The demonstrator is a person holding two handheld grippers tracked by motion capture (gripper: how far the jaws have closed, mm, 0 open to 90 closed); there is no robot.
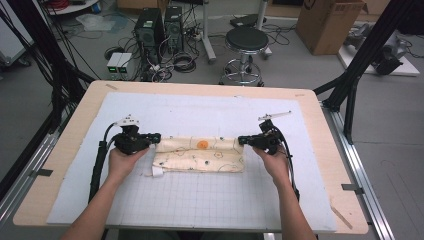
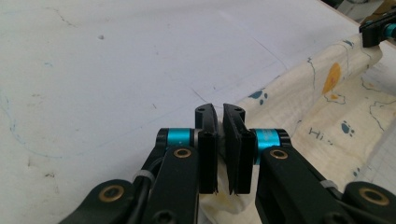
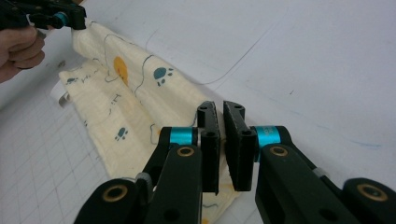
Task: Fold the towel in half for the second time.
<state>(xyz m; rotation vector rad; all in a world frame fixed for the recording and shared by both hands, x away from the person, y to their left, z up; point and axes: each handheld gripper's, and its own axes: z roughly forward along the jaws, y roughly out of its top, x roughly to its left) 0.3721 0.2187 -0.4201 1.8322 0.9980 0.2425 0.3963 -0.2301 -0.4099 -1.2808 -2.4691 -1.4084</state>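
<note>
Left gripper (image 1: 156, 136): jaws nearly closed, pinched on the left end of the cloth (image 1: 200, 154), at its far corner. Same grip seen close in the left gripper view (image 2: 220, 122), with a thin fold of fabric (image 2: 322, 116) caught between the two black jaws and only a narrow slit left between them. Held by the left hand (image 1: 124, 160), cable trailing back along the forearm.

Right gripper (image 1: 242, 140): jaws also nearly closed, clamped on the right end of the same cloth, again at the far corner. Shown close in the right gripper view (image 3: 220, 122), fabric (image 3: 126, 100) running away from the jaws toward the other gripper (image 3: 70, 19) at the top left. Held by the right hand (image 1: 272, 157).

Cloth: cream, with an orange spot and small blue paw prints, folded into a long strip. Stretched between both grippers along its far edge, near edge resting flat on the white mat (image 1: 200, 200). Small white tag (image 1: 157, 172) at the near left corner.

Mat: printed with a grid, covering most of the wooden table (image 1: 65, 165). Cloth placed about in the middle of it.
</note>
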